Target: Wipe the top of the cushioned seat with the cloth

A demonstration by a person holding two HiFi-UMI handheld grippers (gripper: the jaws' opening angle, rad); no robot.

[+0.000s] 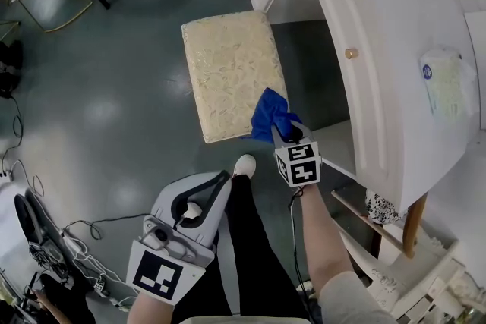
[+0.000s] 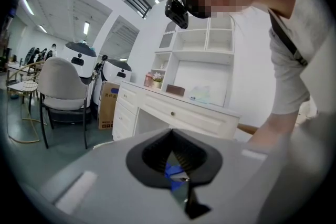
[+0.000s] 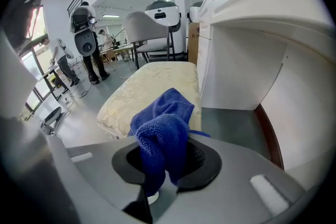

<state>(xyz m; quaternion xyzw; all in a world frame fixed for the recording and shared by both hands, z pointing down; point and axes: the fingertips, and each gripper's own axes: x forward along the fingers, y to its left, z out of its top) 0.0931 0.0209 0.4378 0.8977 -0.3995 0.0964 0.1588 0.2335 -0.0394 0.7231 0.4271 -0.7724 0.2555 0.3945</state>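
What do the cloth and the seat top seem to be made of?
The cloth looks like blue microfibre or terry: matte, looped pile. The seat top looks like cream woven upholstery, perhaps brocade: faint leafy pattern, slight sheen.

cloth point(image 1: 271, 116) covers the near right corner of the cushioned seat point(image 1: 228, 72). in the right gripper view it hides the gripping faces of the right gripper point(image 3: 161, 162). desk point(image 1: 395, 49) cut off at top and right edges. print on packet point(image 1: 443, 83) too small to read. blue speck low in left gripper point(image 2: 176, 165): not identifiable.
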